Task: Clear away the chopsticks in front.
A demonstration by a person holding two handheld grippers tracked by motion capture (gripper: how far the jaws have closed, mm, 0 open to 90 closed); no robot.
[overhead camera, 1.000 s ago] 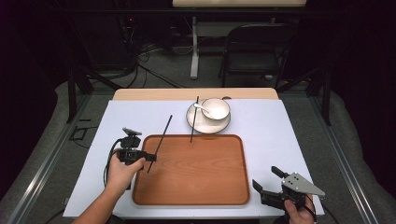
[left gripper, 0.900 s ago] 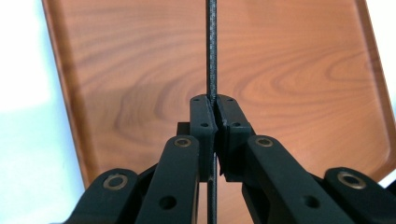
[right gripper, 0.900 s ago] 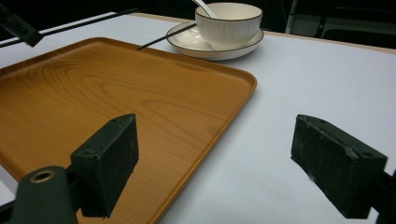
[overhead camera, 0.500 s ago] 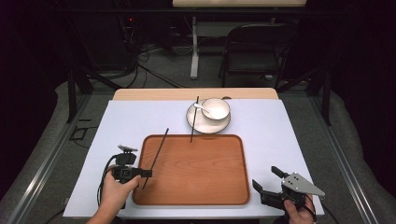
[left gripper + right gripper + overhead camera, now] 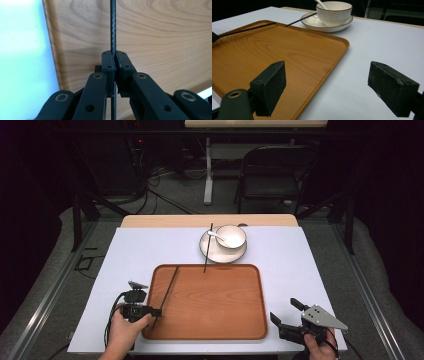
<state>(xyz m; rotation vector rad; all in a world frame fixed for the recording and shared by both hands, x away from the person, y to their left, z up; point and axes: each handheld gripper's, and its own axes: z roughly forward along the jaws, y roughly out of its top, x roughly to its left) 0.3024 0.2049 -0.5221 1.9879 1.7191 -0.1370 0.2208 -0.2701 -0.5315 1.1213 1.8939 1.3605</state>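
While the left gripper (image 5: 156, 312) pinches a black chopstick (image 5: 167, 292) over the wooden tray's (image 5: 210, 327) left side, the right gripper (image 5: 286, 314) rests near-right, jaws gaping

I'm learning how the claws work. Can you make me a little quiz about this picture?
1. True or false: the left claw is shut on a black chopstick.
2. What sits in the white bowl? A) a spoon B) a fork C) an egg
3. Fill in: the second chopstick leans on the saucer, its near tip reaching the wooden ____.

Key
1. True; the pads pinch it over the tray.
2. A, a white spoon.
3. tray. The right claw is open near the tray's corner, holding nothing.
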